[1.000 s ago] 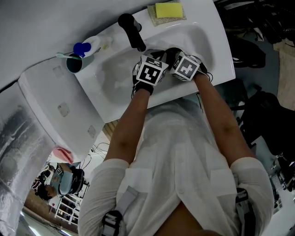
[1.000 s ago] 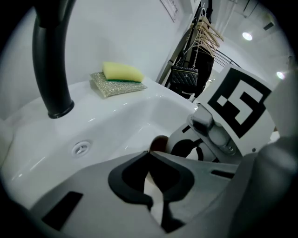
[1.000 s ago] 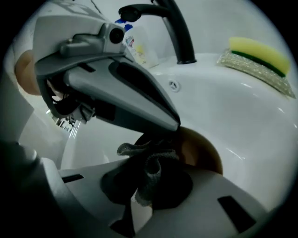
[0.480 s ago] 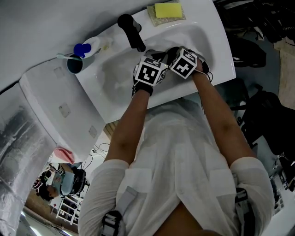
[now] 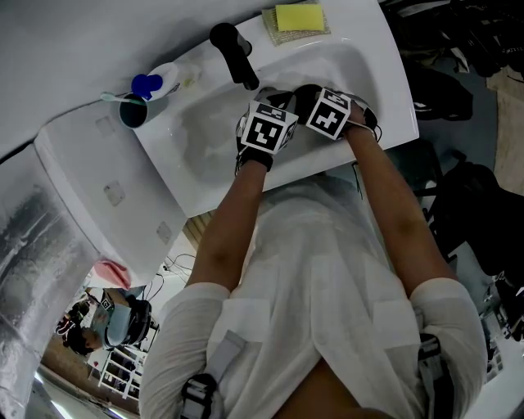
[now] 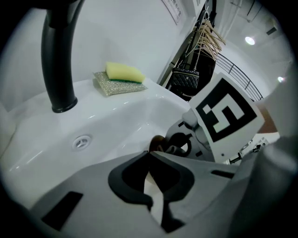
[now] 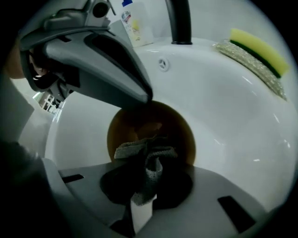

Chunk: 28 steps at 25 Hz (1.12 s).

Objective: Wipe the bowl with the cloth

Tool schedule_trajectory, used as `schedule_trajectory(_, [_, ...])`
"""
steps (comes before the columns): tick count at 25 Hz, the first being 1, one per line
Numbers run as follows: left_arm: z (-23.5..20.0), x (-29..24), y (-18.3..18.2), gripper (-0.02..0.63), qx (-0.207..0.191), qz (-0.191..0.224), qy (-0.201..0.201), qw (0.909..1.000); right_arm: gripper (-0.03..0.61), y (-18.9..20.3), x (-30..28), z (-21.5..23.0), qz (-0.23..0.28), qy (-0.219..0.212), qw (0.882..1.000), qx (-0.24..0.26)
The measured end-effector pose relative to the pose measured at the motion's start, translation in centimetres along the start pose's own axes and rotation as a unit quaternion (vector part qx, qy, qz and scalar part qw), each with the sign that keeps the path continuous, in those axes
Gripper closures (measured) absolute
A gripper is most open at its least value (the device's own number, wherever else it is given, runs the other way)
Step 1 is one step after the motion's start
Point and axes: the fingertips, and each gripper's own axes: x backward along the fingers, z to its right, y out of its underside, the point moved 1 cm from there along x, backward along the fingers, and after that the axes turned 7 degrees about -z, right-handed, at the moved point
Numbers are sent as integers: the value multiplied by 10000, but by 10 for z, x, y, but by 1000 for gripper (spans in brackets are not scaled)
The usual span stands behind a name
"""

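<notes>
A brown bowl (image 7: 179, 132) sits low in the white sink (image 5: 372, 78). In the right gripper view my left gripper (image 7: 148, 98) comes in from the upper left, and its tips meet the bowl's far rim. The left gripper view shows those jaws pressed together (image 6: 150, 154) with a sliver of the brown rim (image 6: 157, 140) at their tip. My right gripper (image 7: 145, 183) is shut on a bunched grey cloth (image 7: 148, 155), which rests against the inside of the bowl. From the head, only the two marker cubes (image 5: 268, 131) (image 5: 332, 113) show over the basin; bowl and cloth are hidden.
A black faucet (image 5: 235, 53) rises at the back of the sink. A yellow sponge on a silver scouring pad (image 5: 296, 18) lies on the back rim. A cup with a blue item (image 5: 141, 96) and a bottle (image 7: 135, 23) stand at the left. A toilet lid (image 5: 98, 192) is further left.
The right gripper's cube has turned and edged slightly away from me over the bowl. The left gripper has stayed in place.
</notes>
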Motion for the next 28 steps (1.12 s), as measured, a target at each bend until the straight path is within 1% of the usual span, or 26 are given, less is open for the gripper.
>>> schedule_trajectory(3, [3, 0, 0, 600, 95, 31, 82, 9999, 511, -2, 6, 21, 128, 510, 9981, -326])
schedule_trajectory(5, [7, 0, -2, 600, 151, 69, 140, 9998, 510, -10, 10, 25, 364, 687, 9964, -333])
schedule_trajectory(7, [9, 0, -5, 599, 157, 118, 155, 9997, 509, -23, 12, 18, 666, 588, 9957, -247])
schedule_trajectory(10, [8, 2, -8, 600, 151, 214, 4, 9997, 510, -36, 16, -7, 1040, -51, 9945, -68])
schedule_trajectory(12, [2, 3, -6, 600, 255, 240, -146, 9993, 511, -35, 16, -22, 1087, -365, 9933, 145])
schedule_trajectory(13, [-1, 4, -5, 601, 347, 270, -201, 9988, 511, -33, 18, -25, 1079, -397, 9931, 245])
schedule_trajectory(15, [-9, 5, -6, 601, 583, 384, -251, 9972, 511, -26, 24, -23, 1110, -325, 9928, 303])
schedule_trajectory(17, [-16, 5, -5, 601, 838, 469, -266, 9950, 511, -19, 34, -17, 1239, -196, 9920, 166])
schedule_trajectory(19, [-23, 5, -4, 601, 1064, 528, -256, 9926, 511, -13, 50, -8, 1492, -48, 9888, -77])
schedule_trajectory(22, [-30, 3, -2, 600, 1345, 623, -201, 9887, 511, -7, 81, 5, 2114, 189, 9756, -559])
schedule_trajectory(25, [-36, -2, 0, 600, 1578, 704, -170, 9848, 511, 0, 112, 18, 2721, 477, 9561, -982])
schedule_trajectory(28, [-36, -1, -1, 597, 1611, 801, -106, 9836, 511, 5, 138, 23, 3255, 674, 9330, -1378])
